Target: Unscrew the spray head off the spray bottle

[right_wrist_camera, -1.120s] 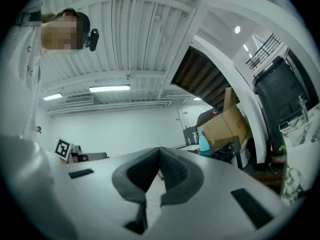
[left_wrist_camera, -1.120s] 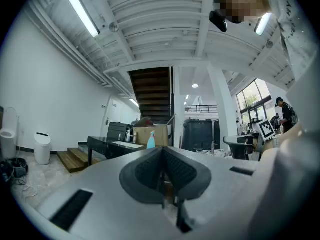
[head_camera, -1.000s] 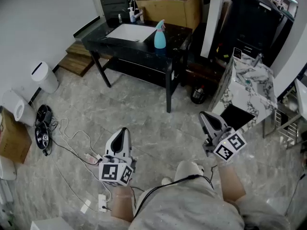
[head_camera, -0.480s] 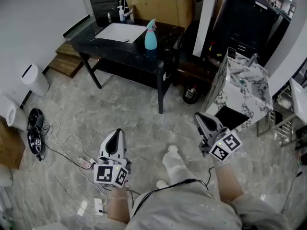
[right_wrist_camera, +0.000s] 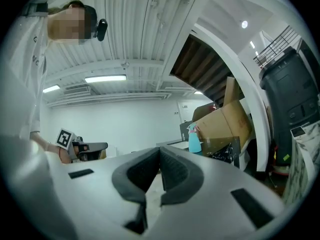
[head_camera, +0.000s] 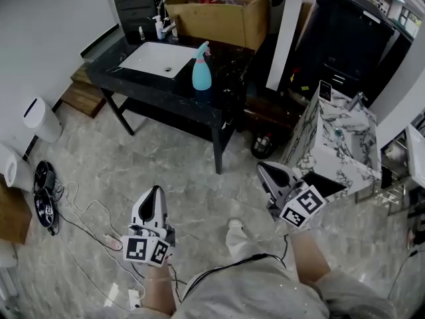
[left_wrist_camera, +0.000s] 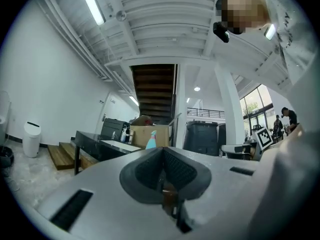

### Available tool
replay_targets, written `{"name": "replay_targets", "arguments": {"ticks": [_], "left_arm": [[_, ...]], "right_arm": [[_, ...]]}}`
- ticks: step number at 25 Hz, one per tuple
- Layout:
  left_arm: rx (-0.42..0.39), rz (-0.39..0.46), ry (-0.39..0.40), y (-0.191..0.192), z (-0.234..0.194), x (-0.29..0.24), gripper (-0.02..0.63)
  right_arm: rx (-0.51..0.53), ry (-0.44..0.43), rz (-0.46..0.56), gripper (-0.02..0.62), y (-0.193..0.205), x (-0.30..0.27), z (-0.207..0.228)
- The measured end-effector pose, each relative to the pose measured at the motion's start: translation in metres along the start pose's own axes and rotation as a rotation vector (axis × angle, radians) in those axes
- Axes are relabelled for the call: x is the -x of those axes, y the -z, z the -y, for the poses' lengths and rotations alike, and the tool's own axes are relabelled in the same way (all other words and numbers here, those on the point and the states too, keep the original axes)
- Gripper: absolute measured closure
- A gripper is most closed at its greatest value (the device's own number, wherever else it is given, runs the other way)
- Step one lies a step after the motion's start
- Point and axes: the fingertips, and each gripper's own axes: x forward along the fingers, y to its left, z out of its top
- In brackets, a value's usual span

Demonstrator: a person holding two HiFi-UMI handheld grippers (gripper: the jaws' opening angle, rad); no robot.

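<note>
Nearest the camera, at the bottom of the head view, both grippers are held out level over the floor [head_camera: 192,171]. The left gripper [head_camera: 155,193], lower left of centre, has its jaws pressed fully together with nothing between them; its own view confirms the pads meet. The right gripper [head_camera: 267,172], right of centre, is likewise closed tight and empty. Neither touches anything.

A loose cable [head_camera: 86,208] lies on the tiles at the lower left, near the left gripper. It is clear of the person's feet as far as can be seen.

Further off, in the upper left-centre of the frame, stands the black table [head_camera: 166,97]. A white sink basin [head_camera: 156,58] is set into its top. The spray bottle [head_camera: 202,75], light blue, stands upright just to the right of the basin, near the table's front edge. Its spray head [head_camera: 201,48] is on the neck and appears fully seated. Behind the table sits an open cardboard box [head_camera: 222,18].

Assessment: the task proper has not begun. The bottle is well apart from both grippers and untouched. Outstanding: close the gap to the table, open both sets of jaws, steady the bottle body with one gripper, take the collar of the head with the other, and turn it off.
</note>
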Motion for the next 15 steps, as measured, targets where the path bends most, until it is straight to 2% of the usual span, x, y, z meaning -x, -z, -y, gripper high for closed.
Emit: {"name": "replay_targets", "arguments": {"ticks": [5, 10, 15], "left_arm": [[-0.005, -0.010, -0.029, 0.002, -0.010, -0.060, 0.600], [-0.001, 0.001, -0.058, 0.002, -0.021, -0.112, 0.600], [-0.002, 0.007, -0.053, 0.009, -0.016, -0.156, 0.600]], "right_arm": [[0.051, -0.066, -0.033, 0.591, -0.005, -0.043, 0.034], [0.035, -0.100, -0.061, 0.591, -0.002, -0.077, 0.071], [0.036, -0.131, -0.088, 0.591, 0.005, -0.097, 0.104]]}}
